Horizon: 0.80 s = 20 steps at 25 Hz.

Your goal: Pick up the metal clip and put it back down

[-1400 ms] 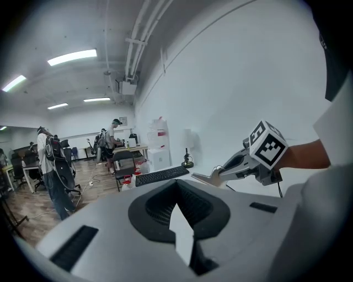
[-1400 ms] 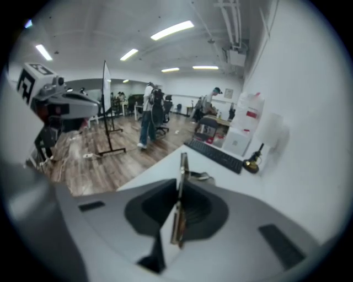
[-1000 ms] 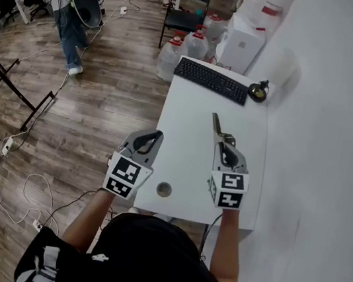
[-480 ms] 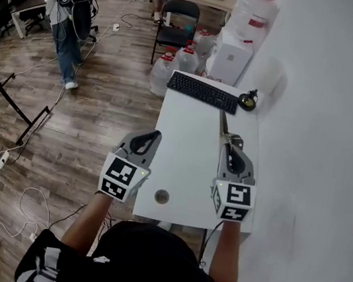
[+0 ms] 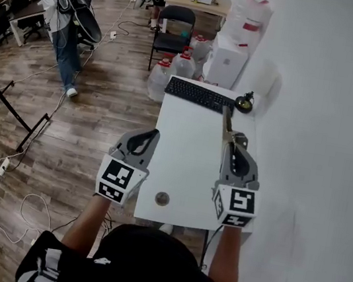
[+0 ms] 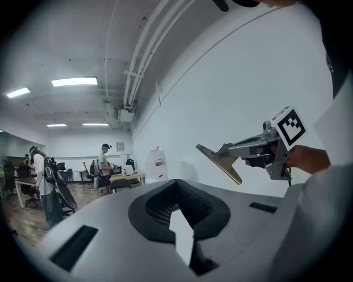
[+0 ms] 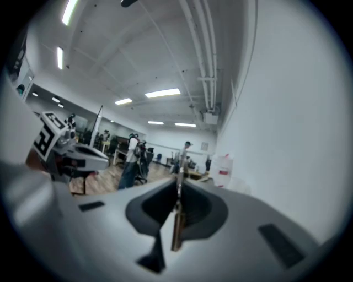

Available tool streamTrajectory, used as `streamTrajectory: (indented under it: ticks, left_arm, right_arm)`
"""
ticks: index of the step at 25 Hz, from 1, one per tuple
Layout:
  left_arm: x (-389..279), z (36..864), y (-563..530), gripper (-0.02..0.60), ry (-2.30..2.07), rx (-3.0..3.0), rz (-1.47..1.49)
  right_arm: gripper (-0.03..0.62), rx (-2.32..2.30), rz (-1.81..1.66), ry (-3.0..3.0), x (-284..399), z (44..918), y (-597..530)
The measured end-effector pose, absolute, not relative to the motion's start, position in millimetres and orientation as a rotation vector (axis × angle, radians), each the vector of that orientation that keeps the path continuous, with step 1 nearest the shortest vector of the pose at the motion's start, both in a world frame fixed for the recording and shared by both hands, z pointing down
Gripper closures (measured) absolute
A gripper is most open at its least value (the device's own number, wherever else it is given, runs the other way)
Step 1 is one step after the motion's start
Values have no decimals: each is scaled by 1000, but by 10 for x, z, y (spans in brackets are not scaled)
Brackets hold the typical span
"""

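metal clip (image 5: 226, 120) in right hand-held gripper (image 5: 232, 144)

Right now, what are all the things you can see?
table: one, white, by the wall
keyboard: one, black, table's far end
round object: one, dark, table's far right corner
disc: one, grey, table's near edge
water jugs: about three, clear, floor beside table
folding chair: one, black, behind jugs
metal clip: one, silvery, held above table
left gripper: one, grey, shut, empty
right gripper: one, grey, shut on metal clip
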<state>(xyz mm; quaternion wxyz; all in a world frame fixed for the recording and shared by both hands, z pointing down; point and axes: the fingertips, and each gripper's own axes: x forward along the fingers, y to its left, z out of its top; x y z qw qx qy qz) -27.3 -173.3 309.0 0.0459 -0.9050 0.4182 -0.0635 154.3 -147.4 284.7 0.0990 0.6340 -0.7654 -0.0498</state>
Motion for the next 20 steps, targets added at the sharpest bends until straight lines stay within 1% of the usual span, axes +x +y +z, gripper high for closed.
streamTrajectory:
  ticks: [20]
  left_arm:
    - [-186, 3223, -1744, 557, 1272, -2767, -239]
  right_arm:
    - [549, 1851, -93, -2266, 1549, 3041, -1525]
